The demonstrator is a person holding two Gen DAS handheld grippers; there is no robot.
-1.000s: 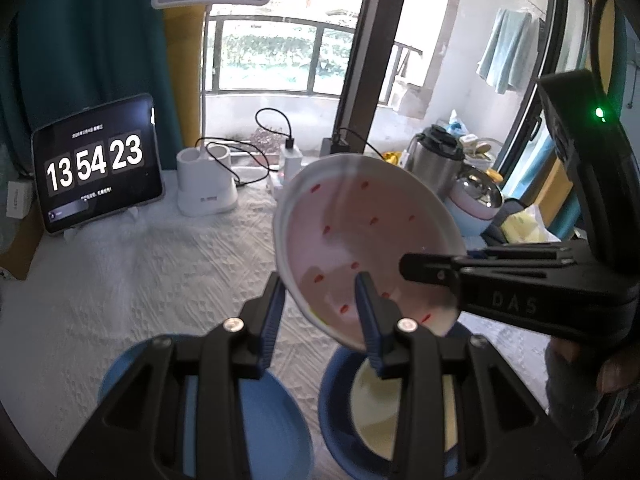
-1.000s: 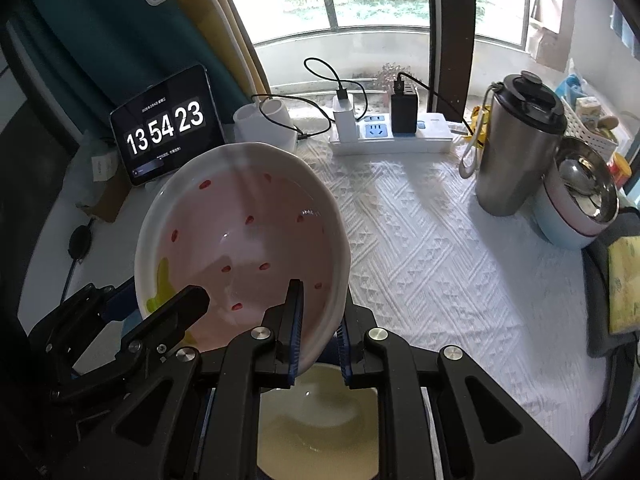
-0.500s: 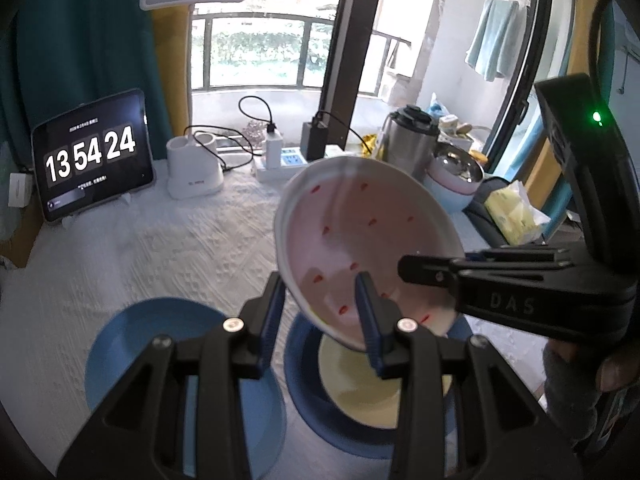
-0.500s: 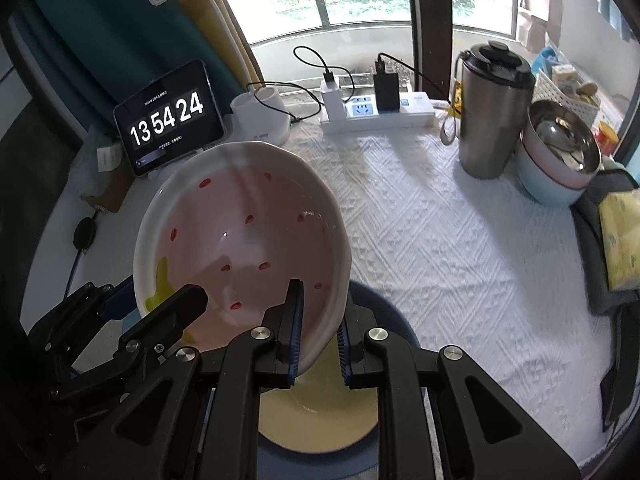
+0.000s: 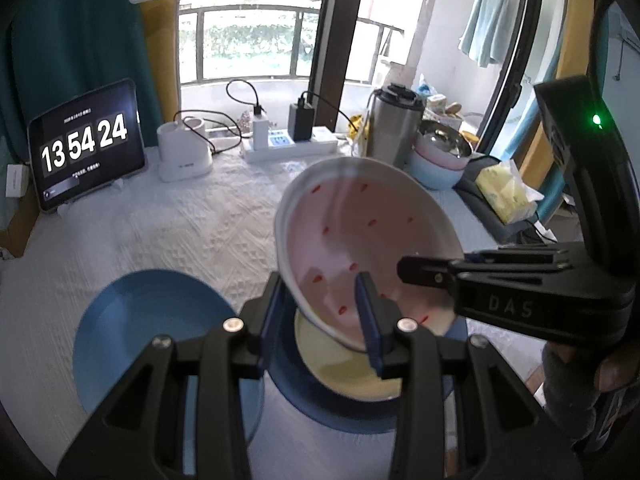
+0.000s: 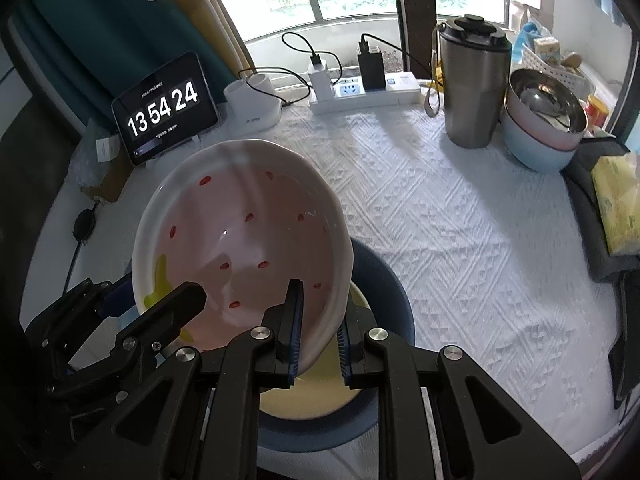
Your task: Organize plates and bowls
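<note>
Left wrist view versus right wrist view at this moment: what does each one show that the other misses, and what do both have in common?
Only the left wrist view shows the empty blue plate lying beside the stacked one, and a towel hanging on the balcony.

Only the right wrist view shows the yellow-green patch inside the pink bowl, near the left gripper.

Both show the pink bowl tilted and pinched at its rim by both grippers, the right gripper included, above a yellow dish on a dark blue plate, plus the tablet clock and steel tumbler.
</note>
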